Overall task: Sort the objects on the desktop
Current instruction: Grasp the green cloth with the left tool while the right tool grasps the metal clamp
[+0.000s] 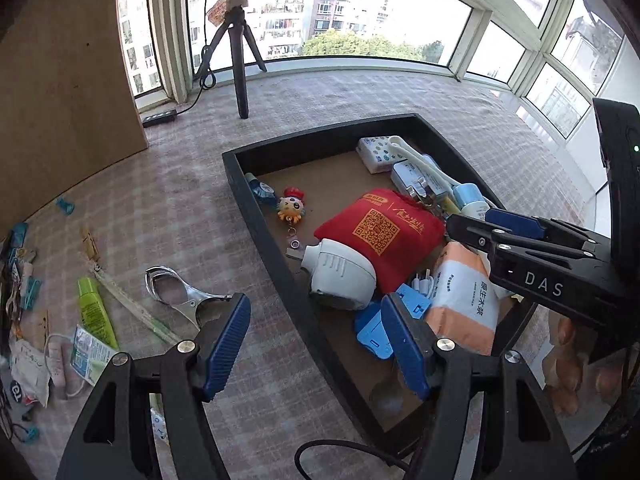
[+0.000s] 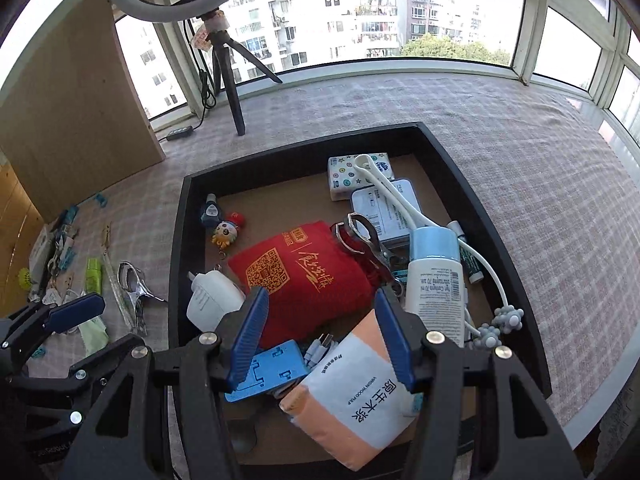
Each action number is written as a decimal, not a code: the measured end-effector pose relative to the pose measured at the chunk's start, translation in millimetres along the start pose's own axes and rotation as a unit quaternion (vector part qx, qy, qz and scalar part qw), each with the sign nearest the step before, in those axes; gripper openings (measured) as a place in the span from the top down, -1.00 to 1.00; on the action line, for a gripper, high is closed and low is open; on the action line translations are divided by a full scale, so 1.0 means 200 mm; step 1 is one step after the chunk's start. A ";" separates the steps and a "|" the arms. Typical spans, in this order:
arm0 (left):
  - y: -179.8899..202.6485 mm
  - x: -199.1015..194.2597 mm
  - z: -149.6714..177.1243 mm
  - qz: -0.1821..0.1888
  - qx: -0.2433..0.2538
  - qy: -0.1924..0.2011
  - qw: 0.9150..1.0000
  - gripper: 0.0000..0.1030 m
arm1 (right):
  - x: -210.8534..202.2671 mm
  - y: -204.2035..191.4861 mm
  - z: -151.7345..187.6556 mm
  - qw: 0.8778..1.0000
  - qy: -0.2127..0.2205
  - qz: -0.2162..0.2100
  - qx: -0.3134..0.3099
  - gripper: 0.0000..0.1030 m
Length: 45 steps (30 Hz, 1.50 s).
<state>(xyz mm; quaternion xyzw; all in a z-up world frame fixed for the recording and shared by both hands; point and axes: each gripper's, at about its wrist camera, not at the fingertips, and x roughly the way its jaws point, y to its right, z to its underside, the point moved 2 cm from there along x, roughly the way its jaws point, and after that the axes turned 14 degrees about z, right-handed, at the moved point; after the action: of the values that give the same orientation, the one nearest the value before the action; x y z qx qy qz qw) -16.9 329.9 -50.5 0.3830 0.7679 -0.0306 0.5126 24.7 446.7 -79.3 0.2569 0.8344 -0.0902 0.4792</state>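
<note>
A black tray (image 1: 276, 236) (image 2: 176, 248) holds a red pouch (image 1: 380, 228) (image 2: 304, 276), a white plug adapter (image 1: 340, 276) (image 2: 212, 300), an orange tissue pack (image 1: 464, 300) (image 2: 356, 396), a blue phone stand (image 2: 272, 368) and a white lotion bottle (image 2: 436, 280). My left gripper (image 1: 316, 344) is open and empty over the tray's left wall. My right gripper (image 2: 320, 336) is open and empty, low over the tissue pack; it also shows in the left wrist view (image 1: 500, 228). A metal clip (image 1: 176, 288) lies on the cloth left of the tray.
Left of the tray lie a green tube (image 1: 96, 312), a ruler (image 1: 132, 304), small packets (image 1: 88, 352) and clothes pegs (image 1: 28, 292). A tripod (image 1: 240, 60) with a ring light stands at the back. A wooden board (image 1: 64, 72) stands at the left. Windows ring the checked cloth.
</note>
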 end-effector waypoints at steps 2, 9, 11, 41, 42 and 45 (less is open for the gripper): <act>-0.15 -0.04 0.05 -0.020 -0.029 0.003 0.999 -0.26 | 0.01 -0.11 0.01 0.999 0.001 -0.019 -0.029 -0.06; -0.64 -0.17 0.31 -0.063 -0.137 0.006 0.989 -0.23 | 0.05 -0.48 0.08 0.990 -0.022 -0.067 -0.121 -0.06; -0.72 -0.19 0.38 -0.073 -0.155 0.004 0.985 -0.23 | 0.06 -0.58 0.09 0.987 -0.028 -0.081 -0.139 -0.06; -0.85 -0.03 0.50 -0.068 -0.191 -0.034 0.979 0.32 | 0.43 -1.25 -0.04 0.959 -0.076 -0.087 -0.258 0.10; -0.85 -0.03 0.50 -0.067 -0.193 -0.032 0.978 0.41 | 0.44 -1.25 -0.04 0.959 -0.079 -0.087 -0.258 0.16; -0.87 -0.06 0.50 -0.055 -0.209 -0.026 0.976 0.74 | 0.46 -1.26 -0.02 0.958 -0.087 -0.085 -0.261 0.42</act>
<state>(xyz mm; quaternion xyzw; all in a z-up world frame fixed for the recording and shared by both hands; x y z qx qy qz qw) -45.2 156.5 -148.5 0.2240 0.7636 0.0927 0.5985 -145.6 265.3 -178.8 0.0427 0.8029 0.0682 0.5907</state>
